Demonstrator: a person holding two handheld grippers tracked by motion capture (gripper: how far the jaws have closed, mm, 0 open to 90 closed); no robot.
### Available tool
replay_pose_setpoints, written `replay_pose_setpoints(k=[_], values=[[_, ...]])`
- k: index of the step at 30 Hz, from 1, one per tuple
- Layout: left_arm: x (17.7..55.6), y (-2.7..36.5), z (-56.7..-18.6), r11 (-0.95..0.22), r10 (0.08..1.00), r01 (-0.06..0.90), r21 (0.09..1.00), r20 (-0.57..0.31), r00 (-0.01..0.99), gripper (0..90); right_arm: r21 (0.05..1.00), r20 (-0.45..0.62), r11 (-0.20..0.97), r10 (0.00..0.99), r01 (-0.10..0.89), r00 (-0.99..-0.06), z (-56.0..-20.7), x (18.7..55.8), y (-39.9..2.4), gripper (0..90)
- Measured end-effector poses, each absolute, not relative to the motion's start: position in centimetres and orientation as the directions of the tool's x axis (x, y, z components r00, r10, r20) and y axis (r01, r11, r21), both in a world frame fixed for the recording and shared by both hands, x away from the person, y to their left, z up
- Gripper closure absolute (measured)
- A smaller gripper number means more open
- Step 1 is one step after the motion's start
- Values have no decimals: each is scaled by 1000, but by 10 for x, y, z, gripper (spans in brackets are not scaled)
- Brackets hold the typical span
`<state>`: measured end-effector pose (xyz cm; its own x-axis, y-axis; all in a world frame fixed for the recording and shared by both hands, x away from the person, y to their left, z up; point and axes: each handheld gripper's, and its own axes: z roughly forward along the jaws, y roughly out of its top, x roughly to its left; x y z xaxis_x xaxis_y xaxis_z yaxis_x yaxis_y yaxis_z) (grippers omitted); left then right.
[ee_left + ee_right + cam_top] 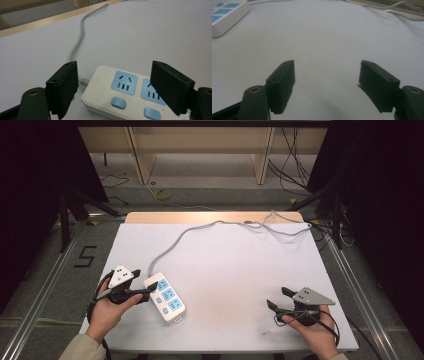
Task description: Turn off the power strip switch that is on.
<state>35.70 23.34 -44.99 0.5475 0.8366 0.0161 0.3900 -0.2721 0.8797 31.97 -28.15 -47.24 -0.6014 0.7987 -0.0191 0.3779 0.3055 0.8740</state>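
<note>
Now you have one power strip (165, 299) on the tabletop (240, 270) — three sockets — its cord end between your left hand-held gripper's (146, 286) wide, untouching jaws; your right hand-held gripper (276, 298) gapes empty, well apart.

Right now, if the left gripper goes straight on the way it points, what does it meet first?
Probably the power strip: its cord end sits between the left gripper's open jaws, just ahead. Depth is unclear; the jaws may straddle it rather than strike it.

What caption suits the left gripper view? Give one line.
Open left gripper poised over the cord end of a white power strip on the table.
</note>
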Motion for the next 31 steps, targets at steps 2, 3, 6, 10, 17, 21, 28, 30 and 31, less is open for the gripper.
replay_pose_setpoints(k=[2, 3, 6, 10, 17, 21, 28, 30, 31], values=[[354, 235, -452, -272, 837, 383, 883, 21, 546, 222, 875, -21, 306, 797, 375, -603, -472, 320, -281, 299], [353, 236, -453, -273, 837, 380, 884, 23, 547, 221, 875, -21, 307, 797, 375, -604, -472, 320, -281, 299], [350, 239, -457, -264, 840, 385, 884, 15, 542, 218, 874, -24, 310, 796, 374, -605, -472, 320, -281, 299], [345, 243, -462, -262, 846, 398, 879, 11, 533, 217, 874, -24, 312, 795, 374, -607, -472, 319, -280, 299], [342, 244, -464, -282, 849, 401, 872, 32, 528, 217, 874, -30, 318, 789, 368, -613, -472, 320, -280, 299], [343, 242, -464, -299, 844, 393, 870, 49, 534, 217, 873, -31, 321, 788, 367, -615, -472, 320, -279, 299], [343, 241, -466, -315, 841, 395, 863, 60, 538, 217, 873, -30, 321, 788, 368, -615, -472, 320, -279, 299], [344, 241, -467, -316, 841, 399, 861, 60, 537, 217, 873, -31, 321, 787, 368, -616, -472, 320, -279, 299], [344, 242, -467, -318, 841, 401, 859, 61, 537, 217, 873, -31, 321, 788, 368, -616, -472, 320, -279, 298]])
